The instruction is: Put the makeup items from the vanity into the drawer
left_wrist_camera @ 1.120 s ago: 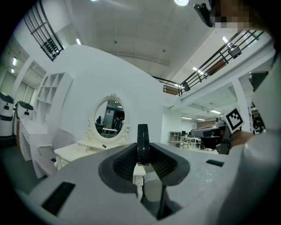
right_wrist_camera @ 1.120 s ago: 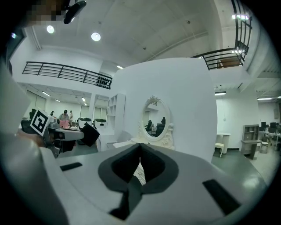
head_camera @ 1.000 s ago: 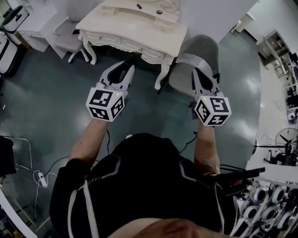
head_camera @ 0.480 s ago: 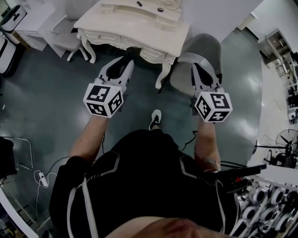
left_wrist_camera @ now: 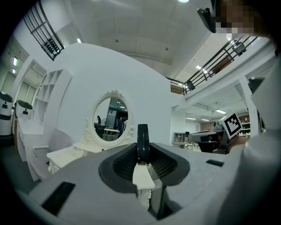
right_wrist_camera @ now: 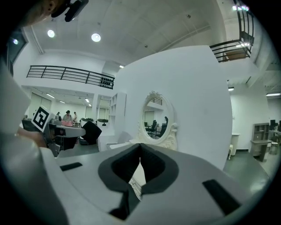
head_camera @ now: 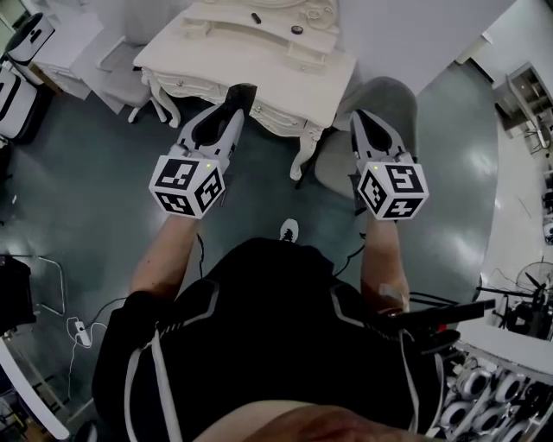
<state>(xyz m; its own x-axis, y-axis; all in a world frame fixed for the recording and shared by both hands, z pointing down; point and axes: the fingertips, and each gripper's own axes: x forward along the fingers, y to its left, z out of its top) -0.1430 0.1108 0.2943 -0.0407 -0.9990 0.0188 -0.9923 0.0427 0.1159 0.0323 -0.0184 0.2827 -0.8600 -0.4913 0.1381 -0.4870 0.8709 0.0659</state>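
Observation:
The cream vanity (head_camera: pixel 216 53) stands ahead at the top of the head view, with an oval mirror (left_wrist_camera: pixel 110 121) at its back. On its top lie a slim dark makeup item (head_camera: pixel 256 16) and a small round dark one (head_camera: pixel 297 30). My left gripper (head_camera: pixel 239 93) reaches over the vanity's front edge, shut on a thin black item (left_wrist_camera: pixel 142 141) that stands upright between the jaws. My right gripper (head_camera: pixel 360 116) hovers over a grey chair (head_camera: pixel 393 95) right of the vanity; its jaws (right_wrist_camera: pixel 140 149) meet with nothing between them. The drawer fronts (head_camera: pixel 275 110) look closed.
A pale stool (head_camera: pixel 117 73) stands left of the vanity, with a white cabinet (head_camera: pixel 65 47) and a case (head_camera: pixel 28 33) beyond it. Cables (head_camera: pixel 86 324) trail on the dark floor at left. Equipment racks (head_camera: pixel 510 380) line the right side. My shoe (head_camera: pixel 289 230) shows below.
The person has stepped closer to the vanity. Both grippers have moved forward and up; the left tip now overlaps the vanity's front edge. Neither jaw state has changed.

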